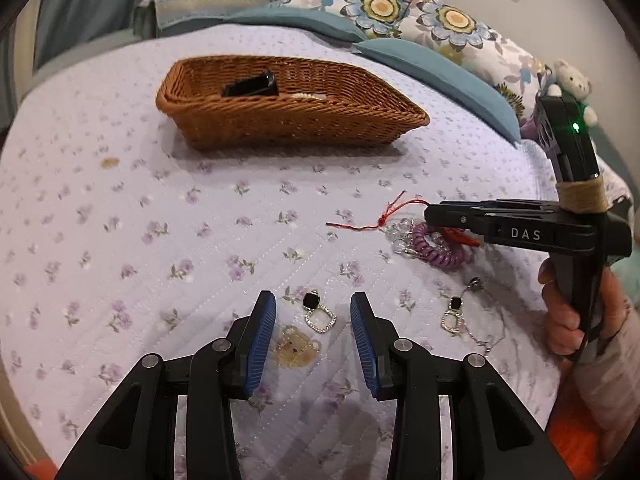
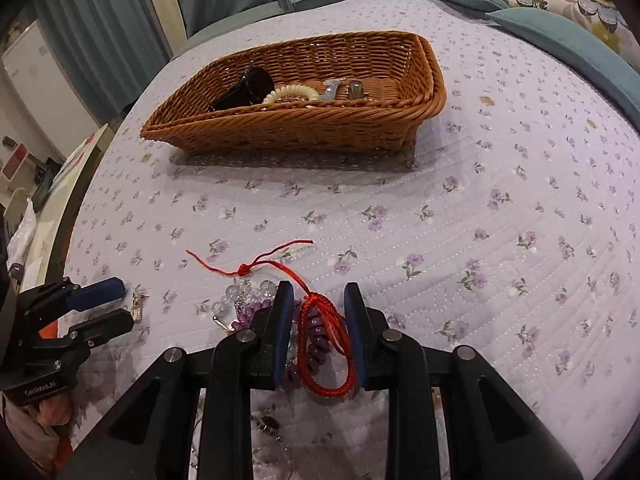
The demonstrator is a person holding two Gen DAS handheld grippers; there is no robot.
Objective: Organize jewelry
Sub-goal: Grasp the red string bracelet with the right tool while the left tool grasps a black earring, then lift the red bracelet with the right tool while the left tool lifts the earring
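A wicker basket [image 1: 288, 120] stands on the bed and holds a black case [image 1: 250, 85] and a cream coil band [image 2: 290, 94]. My left gripper [image 1: 313, 300] is open, its fingers on either side of a black-and-crystal earring [image 1: 318, 314] on the quilt. A second such earring [image 1: 453, 316] and a thin silver chain [image 1: 486, 334] lie to the right. My right gripper [image 2: 318, 290] is open around a red braided bracelet [image 2: 328, 354], which lies on a purple coil band [image 2: 316, 332] beside clear beads [image 2: 244, 294].
The lilac flowered quilt [image 2: 480, 220] covers the bed. Teal and flowered pillows [image 1: 420, 16] and a small teddy [image 1: 574, 80] lie along the far right edge. The bed's left edge drops to a floor with clutter [image 2: 32, 176].
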